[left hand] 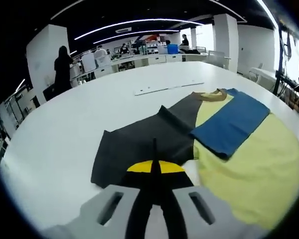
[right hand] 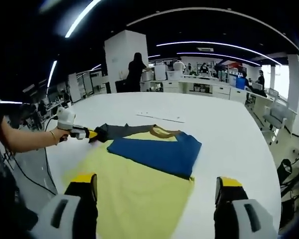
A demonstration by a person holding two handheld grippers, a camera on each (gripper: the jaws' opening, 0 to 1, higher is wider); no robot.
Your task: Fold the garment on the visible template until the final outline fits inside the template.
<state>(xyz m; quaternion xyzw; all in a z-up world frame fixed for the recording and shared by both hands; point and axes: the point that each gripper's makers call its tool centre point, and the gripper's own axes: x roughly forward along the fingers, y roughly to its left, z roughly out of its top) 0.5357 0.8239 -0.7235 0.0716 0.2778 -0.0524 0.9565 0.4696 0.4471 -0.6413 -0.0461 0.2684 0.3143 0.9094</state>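
Left gripper (left hand: 154, 167) fingers pinched on soft grey sleeve (left hand: 139, 144), right gripper (right hand: 157, 186) fingers spread wide, empty, above flat yellow garment (right hand: 134, 191).

One garment (right hand: 139, 169) lay on one white table (right hand: 229, 129). Two grippers were present: left (right hand: 89, 134) and right (right hand: 157, 186). One white strip (left hand: 167, 88) lay beyond.

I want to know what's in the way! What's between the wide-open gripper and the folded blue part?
In the right gripper view, only flat yellow cloth lies between the right gripper and the blue folded part.
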